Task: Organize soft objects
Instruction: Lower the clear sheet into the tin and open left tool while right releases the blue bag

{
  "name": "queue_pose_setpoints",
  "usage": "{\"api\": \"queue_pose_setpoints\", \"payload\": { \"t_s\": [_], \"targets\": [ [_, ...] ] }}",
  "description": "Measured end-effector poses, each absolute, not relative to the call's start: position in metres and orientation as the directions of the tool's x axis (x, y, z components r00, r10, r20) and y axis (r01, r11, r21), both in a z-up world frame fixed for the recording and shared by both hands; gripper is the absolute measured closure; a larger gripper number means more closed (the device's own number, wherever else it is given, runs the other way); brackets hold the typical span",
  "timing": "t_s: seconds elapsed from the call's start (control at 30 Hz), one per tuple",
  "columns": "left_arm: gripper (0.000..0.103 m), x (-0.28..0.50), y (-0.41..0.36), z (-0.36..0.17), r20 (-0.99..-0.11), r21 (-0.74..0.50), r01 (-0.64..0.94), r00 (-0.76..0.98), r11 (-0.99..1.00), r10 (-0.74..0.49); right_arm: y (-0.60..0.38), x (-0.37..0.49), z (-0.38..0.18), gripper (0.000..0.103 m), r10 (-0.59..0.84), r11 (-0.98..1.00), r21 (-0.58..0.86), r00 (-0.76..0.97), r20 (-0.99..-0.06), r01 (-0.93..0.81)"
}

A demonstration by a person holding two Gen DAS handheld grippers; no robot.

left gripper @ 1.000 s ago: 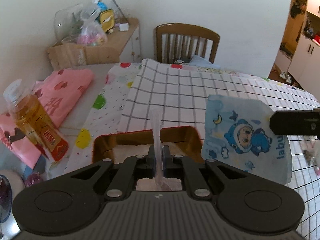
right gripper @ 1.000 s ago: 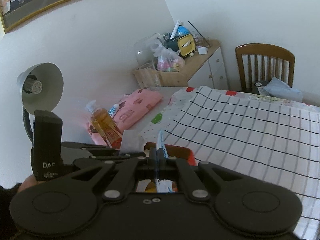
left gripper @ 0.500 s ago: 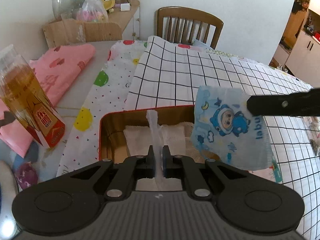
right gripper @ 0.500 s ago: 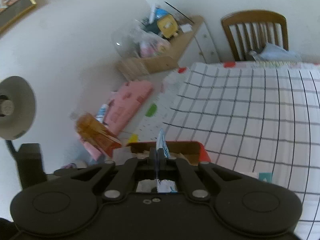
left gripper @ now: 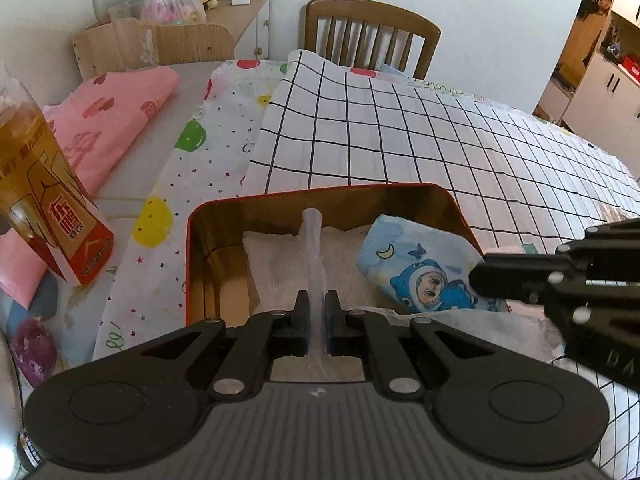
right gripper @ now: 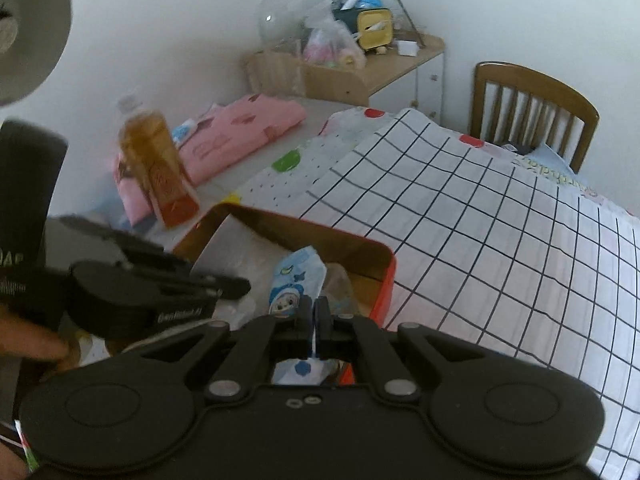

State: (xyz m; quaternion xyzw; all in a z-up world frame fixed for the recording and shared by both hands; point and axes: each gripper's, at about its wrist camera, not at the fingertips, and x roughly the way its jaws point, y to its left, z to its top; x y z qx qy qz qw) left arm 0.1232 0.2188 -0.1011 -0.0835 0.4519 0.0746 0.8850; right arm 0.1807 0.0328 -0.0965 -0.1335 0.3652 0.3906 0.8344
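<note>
Blue cartoon-print diaper (left gripper: 420,272) hangs from the right gripper (right gripper: 315,312), pinched at one edge, sagging ahead and below into the red tin (left gripper: 456,208); left gripper (left gripper: 316,312) pinches clear plastic film (left gripper: 312,236) alongside.

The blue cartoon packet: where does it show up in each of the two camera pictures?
Left wrist view: blue cartoon packet lies right of centre, inside the red tin, against its right wall.
Right wrist view: it stands at centre, just above the right gripper.
Shared landmark: the wooden chair.
</note>
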Motion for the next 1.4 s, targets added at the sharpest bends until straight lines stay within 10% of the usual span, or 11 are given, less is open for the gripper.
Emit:
{"api": "queue_pose_setpoints", "payload": {
  "t_s": [0.5,0.6,0.67,0.7,1.4],
  "targets": [
    [0.092,0.118,0.217,-0.097,-0.804,-0.087,-0.22,0.592,0.972,0.062,0.027,0.177,-0.095,0.071,0.584,0.62,0.091,0.381,-0.717,-0.779],
    [0.069,0.115,0.216,-0.093,-0.797,-0.074,-0.221,0.6,0.972,0.076,0.023,0.176,-0.095,0.068,0.587,0.617,0.092,0.379,-0.715,-0.781],
    [0.025,0.113,0.215,-0.09,-0.79,-0.07,-0.226,0.607,0.972,0.084,0.021,0.175,-0.093,0.066,0.59,0.612,0.09,0.378,-0.714,-0.786],
    [0.021,0.111,0.215,-0.088,-0.785,-0.075,-0.226,0.614,0.971,0.083,0.019,0.174,-0.092,0.065,0.59,0.61,0.086,0.38,-0.712,-0.788],
    [0.021,0.075,0.156,-0.028,-0.71,-0.005,-0.215,0.689,0.977,0.148,-0.06,0.147,-0.038,0.042,0.662,0.588,0.089,0.414,-0.625,-0.804]
  ]
}}
